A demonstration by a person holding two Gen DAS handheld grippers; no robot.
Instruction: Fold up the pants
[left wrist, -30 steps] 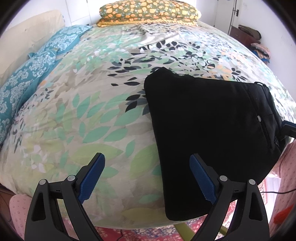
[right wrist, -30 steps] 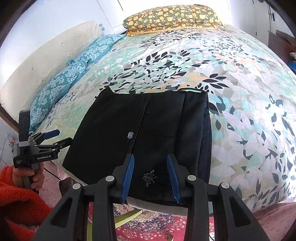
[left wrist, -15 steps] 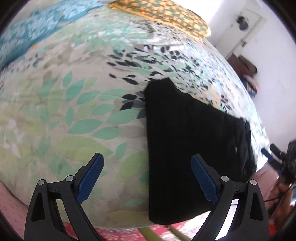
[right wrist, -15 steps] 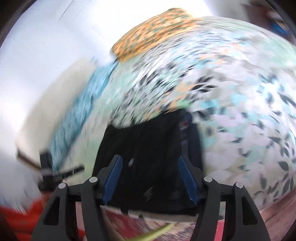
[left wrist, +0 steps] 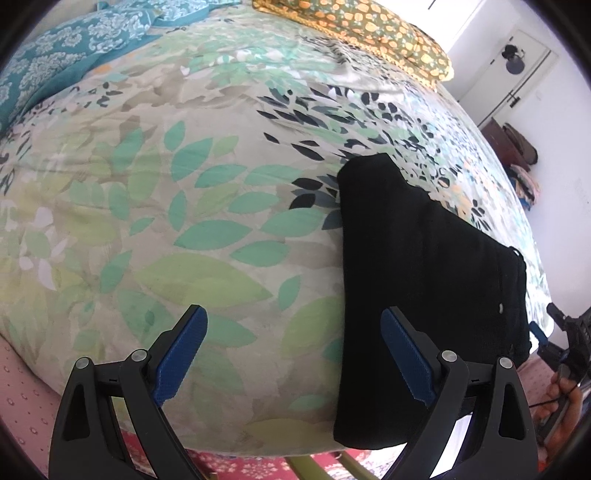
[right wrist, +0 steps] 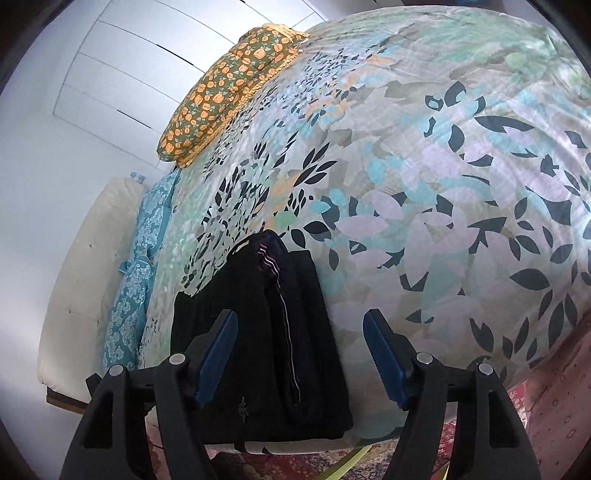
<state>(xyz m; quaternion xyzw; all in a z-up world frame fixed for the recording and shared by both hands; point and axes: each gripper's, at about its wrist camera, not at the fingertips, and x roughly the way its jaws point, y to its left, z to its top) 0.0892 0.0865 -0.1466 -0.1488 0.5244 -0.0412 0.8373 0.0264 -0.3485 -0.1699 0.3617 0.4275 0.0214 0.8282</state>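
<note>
Left wrist view: left gripper (left wrist: 293, 354) spread wide, blue pads (left wrist: 181, 354) well apart, nothing between them. It hangs above the near edge of the bed. Under the gap: leaf-print bedspread (left wrist: 184, 206), greens and teals. Right-hand pad (left wrist: 406, 356) sits in front of the black pants (left wrist: 424, 280); contact cannot be told.

Pants: folded into a compact dark slab, lying flat on the bedspread at about 3 to 4 o'clock in this view, near end reaching the bed's edge at 5 o'clock. A small pale stud (left wrist: 500, 306) shows toward the slab's right side.

At 12 to 1 o'clock, an orange-flowered pillow (left wrist: 354, 33) at the far end of the bed. At 10 to 11 o'clock, a teal patterned pillow (left wrist: 85, 44). At 4 o'clock, part of the other tool and a hand (left wrist: 561, 402), only partly in frame.

Right wrist view: right gripper (right wrist: 301, 356) also parted wide, gripping nothing. Pants (right wrist: 258, 332) lie at 6 to 7 o'clock, running away from the camera; stacked layers show at the right edge, with a thin pale stitched line (right wrist: 284, 317) along one layer. Left pad (right wrist: 218, 354) overlaps the dark cloth in the picture; right pad (right wrist: 384, 358) is over bedspread (right wrist: 443, 184), beside the pants. Whether either touches cloth: cannot tell.

Orange-flowered pillow (right wrist: 229, 88) at 11 o'clock. Teal pillows (right wrist: 140, 266) at 9 o'clock, against a cream headboard (right wrist: 85, 277). Red patterned rug (right wrist: 461, 443) along the bottom at 5 o'clock.
</note>
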